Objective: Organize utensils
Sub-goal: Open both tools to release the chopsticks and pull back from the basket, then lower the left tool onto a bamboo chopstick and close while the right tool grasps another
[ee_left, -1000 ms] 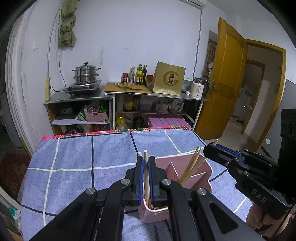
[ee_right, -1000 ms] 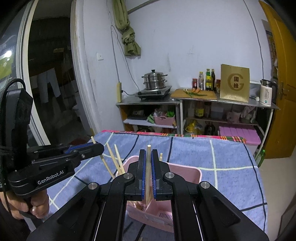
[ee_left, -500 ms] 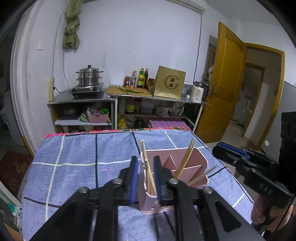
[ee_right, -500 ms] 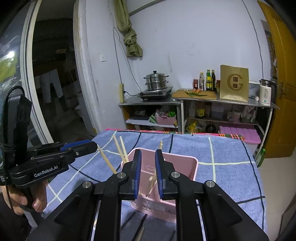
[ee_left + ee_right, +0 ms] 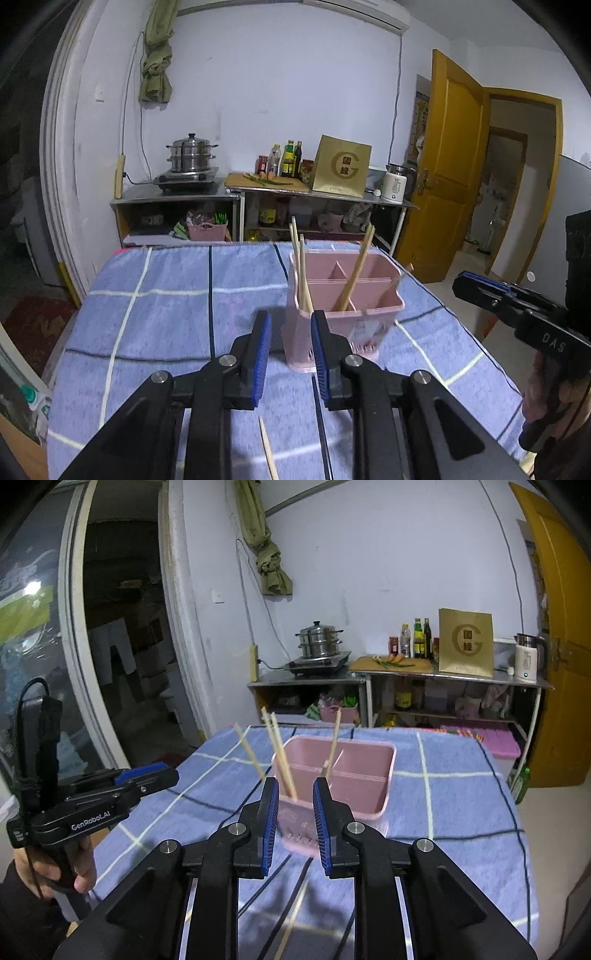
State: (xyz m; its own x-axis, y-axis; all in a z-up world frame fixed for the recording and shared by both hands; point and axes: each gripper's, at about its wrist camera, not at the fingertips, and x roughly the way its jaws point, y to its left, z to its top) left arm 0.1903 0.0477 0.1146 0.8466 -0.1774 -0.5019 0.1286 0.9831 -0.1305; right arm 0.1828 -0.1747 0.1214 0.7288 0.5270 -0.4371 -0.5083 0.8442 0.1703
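A pink utensil holder (image 5: 369,317) (image 5: 369,775) stands on the blue checked cloth (image 5: 166,314). Pale wooden chopsticks (image 5: 301,273) (image 5: 280,753) lean in its compartments, and another (image 5: 356,269) slants in the middle one. My left gripper (image 5: 290,332) is open, short of the holder's near corner, with nothing pressed between its blue pads. My right gripper (image 5: 295,808) also sits back from the holder; its jaws are opening and hold nothing. Each gripper shows side-on in the other's view: the right gripper (image 5: 480,284) and the left gripper (image 5: 147,775).
A loose chopstick (image 5: 266,450) (image 5: 291,923) lies on the cloth under the grippers. Behind the table stands a metal shelf with a steamer pot (image 5: 190,151), bottles, a gold box (image 5: 341,166) and a kettle. A yellow door (image 5: 454,166) is at the right.
Both grippers were shut on a chopstick over the holder. They have opened, left the chopsticks standing in the holder, and drawn back towards me.
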